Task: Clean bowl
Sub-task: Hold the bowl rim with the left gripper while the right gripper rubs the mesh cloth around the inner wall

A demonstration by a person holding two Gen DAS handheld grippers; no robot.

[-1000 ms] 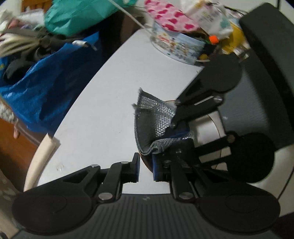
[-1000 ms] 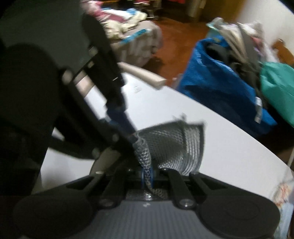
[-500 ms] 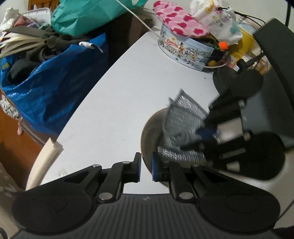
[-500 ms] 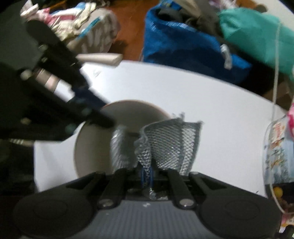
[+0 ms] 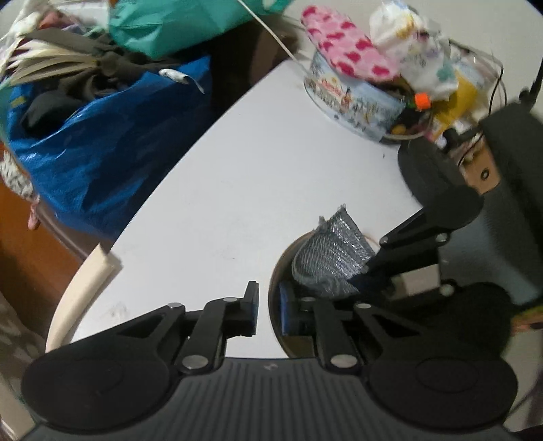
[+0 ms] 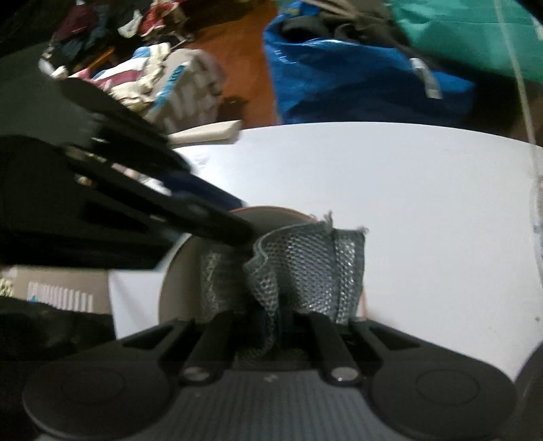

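Observation:
A tan bowl [image 5: 275, 271] with a brown rim sits on the white table [image 5: 254, 169], just ahead of my left gripper [image 5: 268, 305]. That gripper straddles the near rim, one finger outside and one inside. Its jaws are opening, and a strip of table shows between the outer pad and the rim. My right gripper [image 6: 271, 325] is shut on a grey mesh cloth [image 6: 305, 271], which lies against the bowl's inner wall [image 6: 180, 271]. In the left wrist view the cloth [image 5: 332, 251] stands up at the bowl's far side under the right gripper [image 5: 368, 271]. The left gripper's fingers [image 6: 210, 220] cross the bowl, blurred.
A printed round tin [image 5: 353, 101] with a pink heart cloth and clutter on it stands at the table's far right. A full blue bag [image 5: 101, 135] and a green bag [image 5: 176, 23] crowd the floor past the table's curved edge. A cream strip [image 5: 85, 281] juts from that edge.
The right gripper rolled and swept the cloth around inside the bowl, from the near rim toward the far side. The left gripper's jaws have parted slightly at the rim.

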